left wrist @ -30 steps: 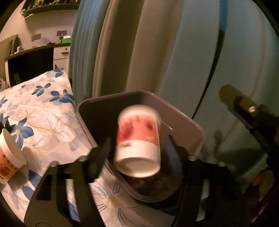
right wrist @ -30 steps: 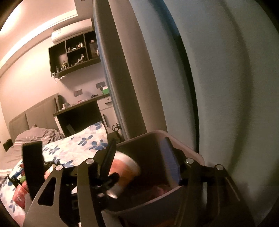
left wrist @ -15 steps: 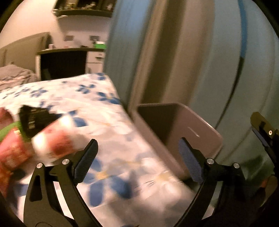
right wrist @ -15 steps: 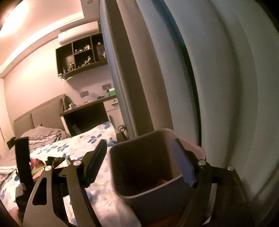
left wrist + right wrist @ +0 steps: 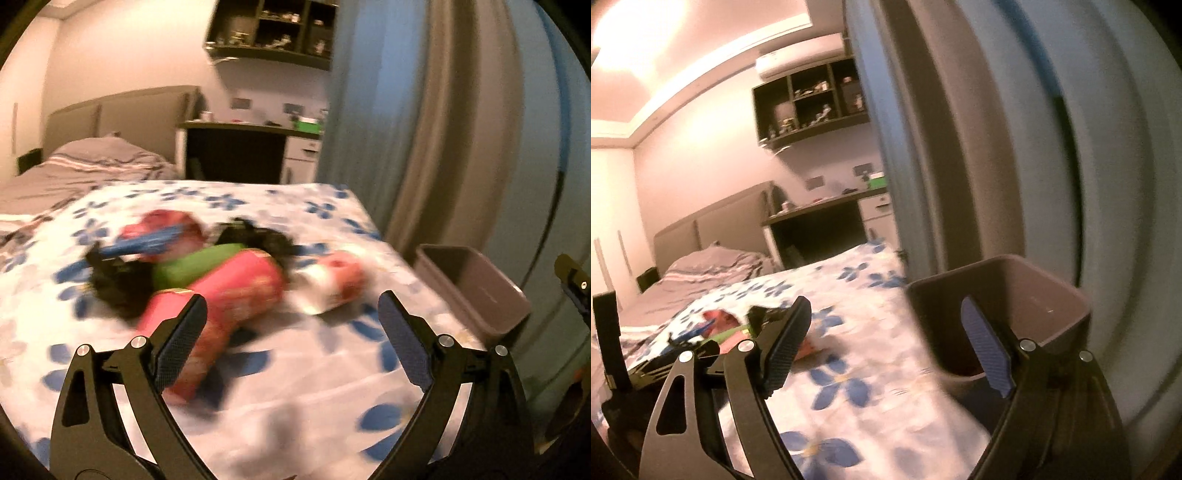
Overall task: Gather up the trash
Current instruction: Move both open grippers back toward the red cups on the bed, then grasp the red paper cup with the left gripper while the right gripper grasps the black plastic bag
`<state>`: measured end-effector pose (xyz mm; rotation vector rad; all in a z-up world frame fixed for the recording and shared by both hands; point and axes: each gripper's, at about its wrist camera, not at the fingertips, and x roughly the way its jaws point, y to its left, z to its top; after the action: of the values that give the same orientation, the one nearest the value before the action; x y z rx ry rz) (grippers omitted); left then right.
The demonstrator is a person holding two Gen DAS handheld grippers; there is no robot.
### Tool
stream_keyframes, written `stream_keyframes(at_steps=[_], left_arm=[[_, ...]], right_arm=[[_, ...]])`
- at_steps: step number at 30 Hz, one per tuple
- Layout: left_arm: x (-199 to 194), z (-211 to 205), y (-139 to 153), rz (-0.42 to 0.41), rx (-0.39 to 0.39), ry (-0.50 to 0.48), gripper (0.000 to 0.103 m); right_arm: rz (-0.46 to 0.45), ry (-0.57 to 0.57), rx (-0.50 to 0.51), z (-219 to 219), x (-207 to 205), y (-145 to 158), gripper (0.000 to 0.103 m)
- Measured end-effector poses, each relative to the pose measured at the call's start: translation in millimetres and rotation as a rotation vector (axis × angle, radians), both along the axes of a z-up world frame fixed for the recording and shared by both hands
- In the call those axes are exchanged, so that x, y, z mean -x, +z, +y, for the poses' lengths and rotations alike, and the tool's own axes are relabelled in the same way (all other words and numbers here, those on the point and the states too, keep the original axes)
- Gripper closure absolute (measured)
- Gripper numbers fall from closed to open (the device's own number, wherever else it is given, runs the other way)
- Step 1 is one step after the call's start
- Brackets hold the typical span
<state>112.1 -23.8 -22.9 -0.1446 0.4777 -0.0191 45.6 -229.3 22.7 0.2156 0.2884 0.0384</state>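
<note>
The trash is lying in a blurred heap on the flowered bed (image 5: 295, 387), to the left of the grey bin (image 5: 476, 288) that is standing at the bed's far right edge against the curtain (image 5: 424, 129). Nearest the lens, a red packet (image 5: 236, 295) is lying with its long axis running from lower left to upper right; its near end is showing just beyond the left finger of the left hand-held gripper (image 5: 291, 328). Right of it a paper cup (image 5: 332, 284) is lying on its side, ahead and slightly up between the fingers. Behind them, one green piece (image 5: 195, 266), one red-and-blue packet (image 5: 162, 232) and some black wrapping (image 5: 118, 284) are sitting; blur is keeping a firmer count out of reach. One bin is showing.

The left hand-held gripper is standing wide with nothing between its pads, and is facing the heap. The right hand-held gripper (image 5: 886, 347) is opening, also holding nothing, and is pointing toward the bin (image 5: 1001, 295), with the heap well off to its left. So the left one is looking nearer for the next pick.
</note>
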Motion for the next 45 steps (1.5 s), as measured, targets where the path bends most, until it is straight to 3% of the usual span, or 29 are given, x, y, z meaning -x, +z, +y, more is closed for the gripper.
stream_keyframes(at_steps=[11, 26, 29, 34, 45], left_arm=[[32, 72, -14, 0.026, 0.012, 0.127, 0.011], [-6, 79, -42, 0.184, 0.056, 0.047, 0.011], [-13, 80, -45, 0.212, 0.062, 0.031, 0.016], [-24, 81, -54, 0.277, 0.092, -0.008, 0.039], [4, 91, -39, 0.216, 0.132, -0.026, 0.042]], right_arm=[[0.027, 0.144, 0.049, 76, -3, -6, 0.022], [0.067, 0.198, 0.076, 104, -17, -15, 0.022], [0.072, 0.204, 0.073, 105, -19, -16, 0.022], [0.085, 0.215, 0.073, 108, -22, -19, 0.022], [0.094, 0.230, 0.090, 116, -24, -19, 0.022]])
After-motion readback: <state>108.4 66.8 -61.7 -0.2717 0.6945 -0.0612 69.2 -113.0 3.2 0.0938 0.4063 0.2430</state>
